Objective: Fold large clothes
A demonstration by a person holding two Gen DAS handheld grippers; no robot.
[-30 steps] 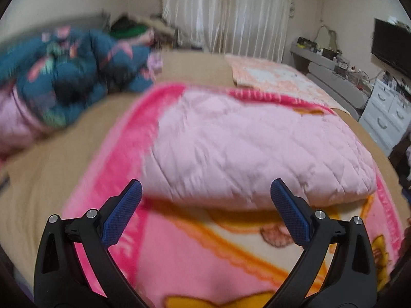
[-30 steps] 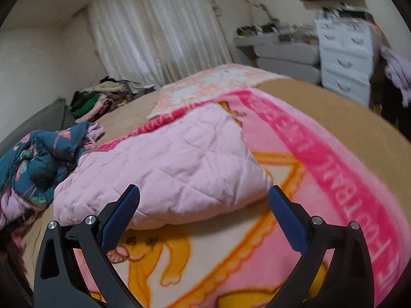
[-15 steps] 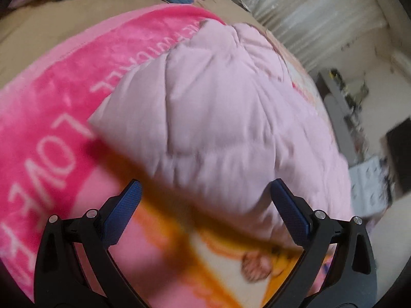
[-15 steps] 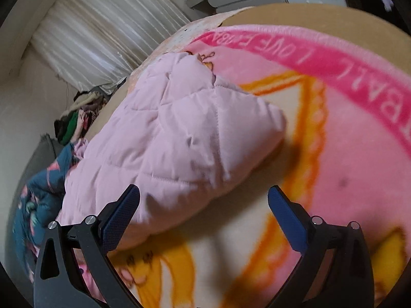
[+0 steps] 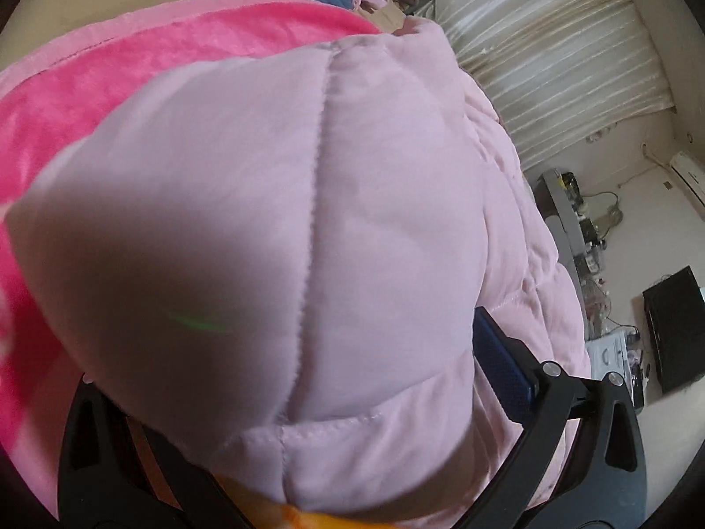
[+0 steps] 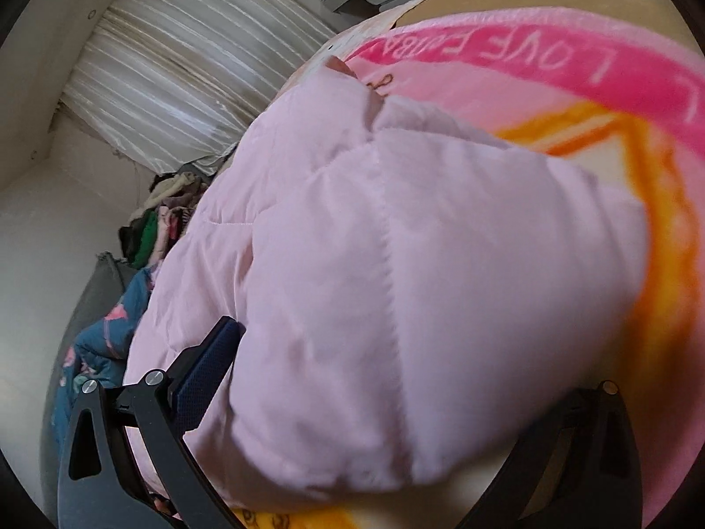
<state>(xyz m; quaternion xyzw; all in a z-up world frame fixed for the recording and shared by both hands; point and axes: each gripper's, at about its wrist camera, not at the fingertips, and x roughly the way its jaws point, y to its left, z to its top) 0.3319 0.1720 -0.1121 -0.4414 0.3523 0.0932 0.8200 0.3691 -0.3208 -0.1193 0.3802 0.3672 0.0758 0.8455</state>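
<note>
A folded pale pink quilted jacket lies on a pink cartoon blanket on the bed. In the left wrist view its near left corner fills the gap between the fingers of my left gripper. The jaws stand wide open around it; the left finger is hidden under the fabric. In the right wrist view the jacket's near right corner sits between the open jaws of my right gripper; the right fingertip is hidden behind the fabric. The blanket shows beyond.
A teal patterned garment and a pile of clothes lie at the bed's far left. Striped curtains hang behind. A desk with clutter and a dark screen stand at the right.
Both grippers have moved down and forward onto the jacket's two near corners, which now sit between the open jaws. The jacket has stayed in place.
</note>
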